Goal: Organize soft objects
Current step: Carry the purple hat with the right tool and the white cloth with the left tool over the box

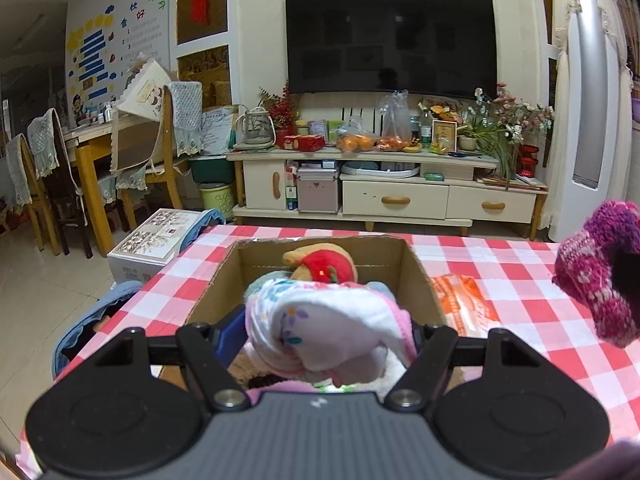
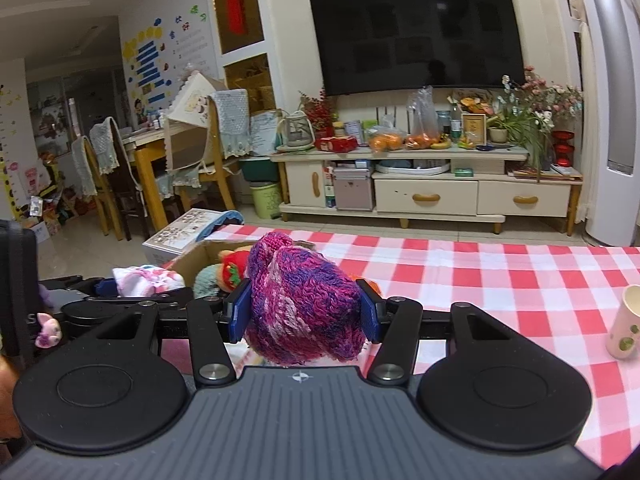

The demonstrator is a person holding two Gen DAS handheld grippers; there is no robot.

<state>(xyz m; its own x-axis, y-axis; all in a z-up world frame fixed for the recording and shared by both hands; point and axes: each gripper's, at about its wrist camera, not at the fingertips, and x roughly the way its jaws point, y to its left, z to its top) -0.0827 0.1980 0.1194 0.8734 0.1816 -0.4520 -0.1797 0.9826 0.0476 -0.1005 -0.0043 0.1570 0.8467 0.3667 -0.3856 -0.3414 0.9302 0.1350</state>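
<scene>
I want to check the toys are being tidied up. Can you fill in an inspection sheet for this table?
Surface: table under a red-and-white checked tablecloth.
Job's things: cardboard box holding a plush toy; pink-and-white folded cloth; purple-pink knitted hat.
Clutter: orange plastic bag beside the box; cream cup at the right edge.
Grippers: left gripper shut on the cloth, above the box; right gripper shut on the hat.
Cables: nothing seen.
Surroundings: wall television, cream cabinet crowded with fruit and flowers, dining chairs.
</scene>
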